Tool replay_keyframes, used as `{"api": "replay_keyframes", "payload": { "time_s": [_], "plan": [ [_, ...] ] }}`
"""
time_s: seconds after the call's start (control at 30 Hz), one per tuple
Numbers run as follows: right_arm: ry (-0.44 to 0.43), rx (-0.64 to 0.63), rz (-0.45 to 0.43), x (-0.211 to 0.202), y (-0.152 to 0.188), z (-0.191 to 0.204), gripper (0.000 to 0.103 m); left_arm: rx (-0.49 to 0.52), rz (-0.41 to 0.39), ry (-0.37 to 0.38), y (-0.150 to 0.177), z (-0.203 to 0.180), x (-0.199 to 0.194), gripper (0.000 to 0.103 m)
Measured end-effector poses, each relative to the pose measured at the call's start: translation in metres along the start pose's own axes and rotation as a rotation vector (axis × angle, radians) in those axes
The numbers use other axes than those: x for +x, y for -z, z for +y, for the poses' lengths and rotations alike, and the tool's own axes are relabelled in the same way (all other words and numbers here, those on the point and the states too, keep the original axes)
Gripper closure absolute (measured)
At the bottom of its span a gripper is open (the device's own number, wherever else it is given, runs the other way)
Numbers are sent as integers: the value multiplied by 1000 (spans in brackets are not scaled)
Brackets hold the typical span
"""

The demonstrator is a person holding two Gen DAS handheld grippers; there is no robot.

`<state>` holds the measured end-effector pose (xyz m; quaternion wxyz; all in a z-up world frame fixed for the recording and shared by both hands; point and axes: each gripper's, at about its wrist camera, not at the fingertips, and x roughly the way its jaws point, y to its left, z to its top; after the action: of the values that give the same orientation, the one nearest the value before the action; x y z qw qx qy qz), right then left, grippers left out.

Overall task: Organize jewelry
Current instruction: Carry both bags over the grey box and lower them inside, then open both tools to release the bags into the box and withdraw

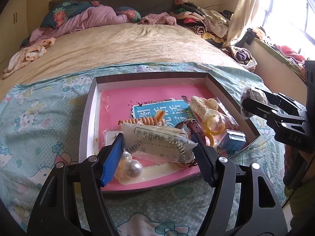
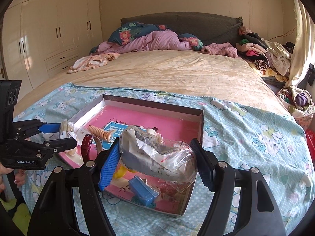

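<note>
Both claws gripping bagged items over the box on the bed.

Left wrist view: left claw (image 1: pixel 159 149) is clamped on a clear bag (image 1: pixel 157 140) holding a printed card and a coiled metal piece; both blue pads (image 1: pixel 112 159) press its ends. Under it, the box (image 1: pixel 89 118) with a pink floor sits on the cartoon-print sheet (image 1: pixel 39 118). Inside: pearl piece (image 1: pixel 132 168) at 7 o'clock, coil tie (image 1: pixel 141 121) near centre, strap (image 1: pixel 195 128) just right of the bag, cream clip (image 1: pixel 200 103) at 2, blue block (image 1: pixel 233 140) at 4. Right claw (image 1: pixel 254 102) enters at 3 o'clock, closed on a small wrapped dark item, contents unclear.

Right wrist view: right claw (image 2: pixel 155 159) holds a crumpled clear pouch (image 2: pixel 157 157), paper inside, above the box's (image 2: pixel 198 123) near corner. Blue block (image 2: pixel 143 191) lies below it. Left claw (image 2: pixel 65 135) at 9 o'clock, holding its bag (image 2: pixel 68 130).
</note>
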<state>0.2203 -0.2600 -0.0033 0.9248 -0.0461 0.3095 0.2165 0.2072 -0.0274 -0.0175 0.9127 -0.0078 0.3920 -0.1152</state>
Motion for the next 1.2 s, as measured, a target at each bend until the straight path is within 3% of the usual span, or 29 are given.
{"api": "replay_keyframes", "payload": {
  "time_s": [0.53, 1.2],
  "plan": [
    [5, 39, 25, 18, 4, -11, 34, 9, 32, 1, 3, 1, 18, 42],
    [-48, 6, 106, 52, 14, 10, 34, 14, 44, -10, 11, 3, 25, 42]
  ]
}}
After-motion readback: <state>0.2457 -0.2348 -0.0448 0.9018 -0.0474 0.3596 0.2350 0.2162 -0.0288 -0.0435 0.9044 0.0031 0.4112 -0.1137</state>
